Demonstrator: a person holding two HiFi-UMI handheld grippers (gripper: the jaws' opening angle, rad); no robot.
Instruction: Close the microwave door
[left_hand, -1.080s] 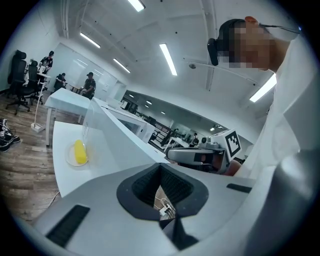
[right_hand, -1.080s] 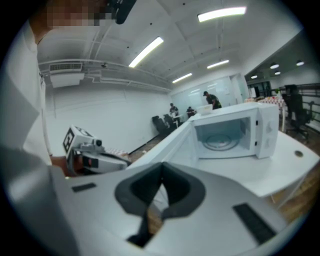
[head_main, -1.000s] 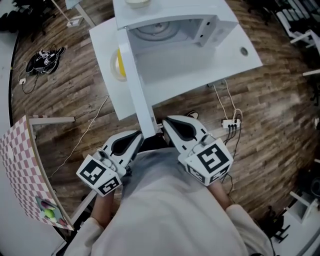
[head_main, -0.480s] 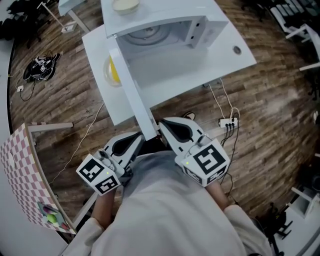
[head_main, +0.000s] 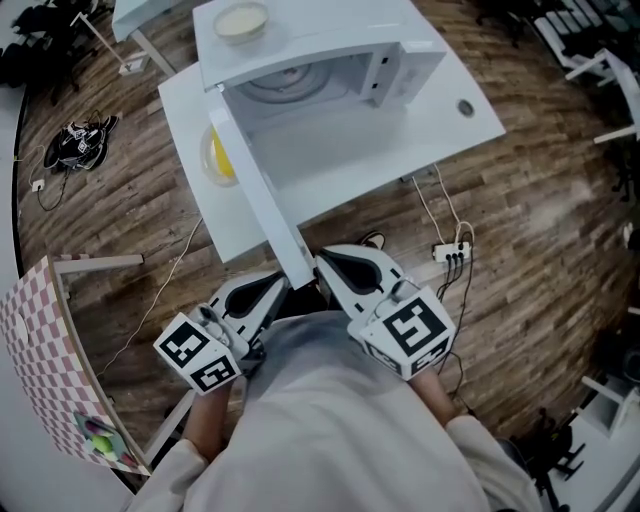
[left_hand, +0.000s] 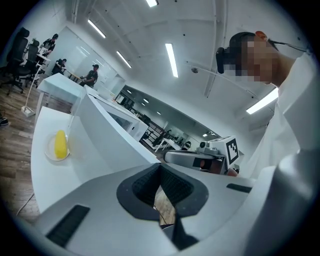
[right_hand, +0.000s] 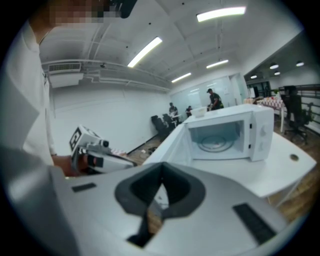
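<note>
Close to my chest, over the wood floor (head_main: 540, 250) | left gripper (head_main: 280, 288): jaws pressed together, empty | right gripper (head_main: 324, 264): jaws together, empty | microwave door (head_main: 255, 190): swung wide open, free edge ending between both grippers' tips | microwave (head_main: 330, 35): on white table (head_main: 440, 115) ahead.

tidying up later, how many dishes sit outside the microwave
2: a bowl on top of the microwave, a plate on the table left of the open door. Others may be hidden.

Bright ceiling strip lights (left_hand: 171, 59) flood your room; gripper views warp at edges, your right gripper (right_hand: 157, 197) blurs.
</note>
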